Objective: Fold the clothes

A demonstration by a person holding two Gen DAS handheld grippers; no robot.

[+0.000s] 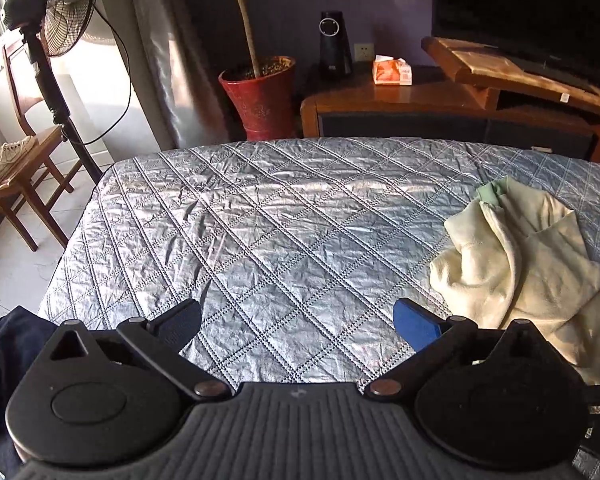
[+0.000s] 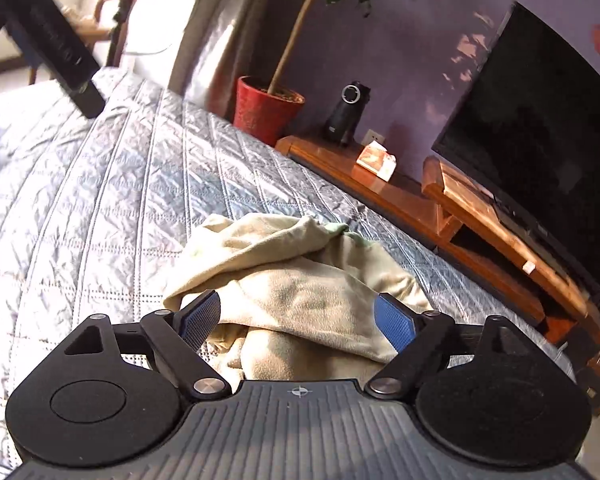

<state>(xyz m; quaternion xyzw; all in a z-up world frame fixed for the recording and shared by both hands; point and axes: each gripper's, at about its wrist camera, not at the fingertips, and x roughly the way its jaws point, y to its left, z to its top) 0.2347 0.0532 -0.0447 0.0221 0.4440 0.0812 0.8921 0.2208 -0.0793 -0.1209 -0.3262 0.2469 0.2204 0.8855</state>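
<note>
The bed's quilt is shiny, crinkled, stitched cloth. The garment is soft, matt, pale fleecy cloth. Gripper pads look like ribbed blue rubber on matt black plastic. The far cabinet is glossy wood; the pot is glazed red.

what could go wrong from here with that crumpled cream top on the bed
1. The cream top lies bunched in overlapping layers between the open fingers of the right tool, so closing may pinch several layers at once and lift a lump instead of one edge.
2. The top sits near the quilted bed cover's far edge in the right wrist view; a tug that way might drag it off.
3. The left tool is open over bare cover, so nothing is anchoring the cloth.
</note>
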